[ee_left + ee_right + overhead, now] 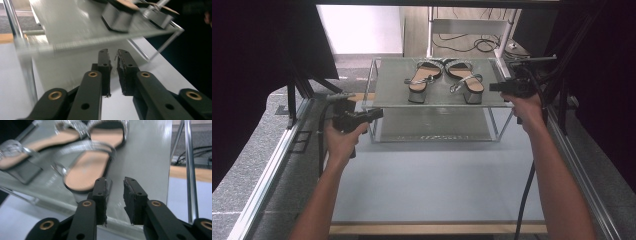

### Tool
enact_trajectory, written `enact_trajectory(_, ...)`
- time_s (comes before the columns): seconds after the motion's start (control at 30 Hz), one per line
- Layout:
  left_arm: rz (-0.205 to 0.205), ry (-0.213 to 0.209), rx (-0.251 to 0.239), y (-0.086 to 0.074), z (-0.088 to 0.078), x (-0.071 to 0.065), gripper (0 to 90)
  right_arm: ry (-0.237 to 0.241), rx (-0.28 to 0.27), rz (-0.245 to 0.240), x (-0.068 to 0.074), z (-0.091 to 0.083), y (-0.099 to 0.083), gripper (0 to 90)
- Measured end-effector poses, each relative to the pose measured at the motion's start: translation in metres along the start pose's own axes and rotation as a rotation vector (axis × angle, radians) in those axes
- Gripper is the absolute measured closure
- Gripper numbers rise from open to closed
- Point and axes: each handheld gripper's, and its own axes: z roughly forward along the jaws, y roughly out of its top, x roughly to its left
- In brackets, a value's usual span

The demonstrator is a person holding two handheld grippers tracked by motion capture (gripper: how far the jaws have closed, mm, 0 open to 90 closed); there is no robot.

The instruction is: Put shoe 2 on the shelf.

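Pair of block-heeled sandals on the top shelf of a small metal-framed rack (384, 85) standing at the far side of the pale surface (432, 180). Left sandal (424, 78) and right sandal (465, 78) lie side by side, just beside each other, heels toward the person, toes away. Both have tan insoles, dark edging, glittery silver straps and a loose ankle strap with buckle. Judged: light, stiff in the sole and heel block, straps floppy and likely to snag or slip. The best hold looks to be across the heel block or the sole edge at the heel; a strap hold would let the shoe swing and tip. The shelf plate looks smooth, so a nudged shoe may slide. Left tongs (374, 114) sit low at the rack's near left corner, below the top shelf; in the left gripper view the tongs (113, 62) are nearly shut with only a thin slit between the pads, nothing in them. Right tongs (494, 86) sit level with the top shelf at its right edge; in the right gripper view the tongs (116, 188) are part open and empty, the near sandal's heel (82, 173) just ahead to their left. No brand, label or legible writing on shoes or rack.
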Motion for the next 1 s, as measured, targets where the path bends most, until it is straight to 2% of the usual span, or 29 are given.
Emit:
enact_trajectory(0.13,0.0,0.038,0.019,0.018,0.02,0.0,83.0,-0.022,0.028,-0.012,-0.005,0.012,-0.013,77.3)
enact_trajectory(0.27,0.001,0.062,0.033,0.033,0.04,-0.003,83.1,-0.034,0.044,-0.027,-0.004,0.022,-0.02,79.7)
enact_trajectory(0.37,0.002,0.084,0.072,0.042,0.057,-0.004,82.8,-0.043,0.046,-0.044,0.0,0.028,-0.021,79.8)
enact_trajectory(0.5,0.006,0.067,0.11,0.048,0.079,-0.011,81.7,-0.035,0.047,-0.052,0.004,0.032,-0.021,79.7)
enact_trajectory(0.6,0.001,0.045,0.108,0.05,0.089,-0.018,81.1,-0.036,0.045,-0.057,0.008,0.034,-0.023,81.4)
enact_trajectory(0.63,-0.002,0.04,0.102,0.051,0.09,-0.02,80.9,-0.035,0.038,-0.053,0.008,0.034,-0.023,81.6)
enact_trajectory(0.67,0.011,0.055,0.099,0.052,0.092,-0.023,82.0,-0.029,0.036,-0.045,0.008,0.034,-0.024,81.7)
enact_trajectory(0.73,0.022,0.058,0.106,0.053,0.093,-0.025,83.1,-0.017,0.036,-0.036,0.007,0.033,-0.026,82.6)
enact_trajectory(0.83,0.042,0.044,0.113,0.053,0.095,-0.03,84.9,-0.016,0.024,-0.037,0.014,0.034,-0.028,86.2)
enact_trajectory(0.93,0.048,0.014,0.115,0.052,0.099,-0.037,84.9,-0.016,0.026,-0.05,0.02,0.036,-0.028,87.5)
enact_trajectory(0.97,0.057,-0.005,0.121,0.052,0.103,-0.042,84.8,0.001,0.033,-0.056,0.025,0.038,-0.027,88.1)
enact_trajectory(1.0,0.057,-0.005,0.121,0.052,0.103,-0.042,84.8,0.001,0.033,-0.056,0.025,0.038,-0.027,88.1)
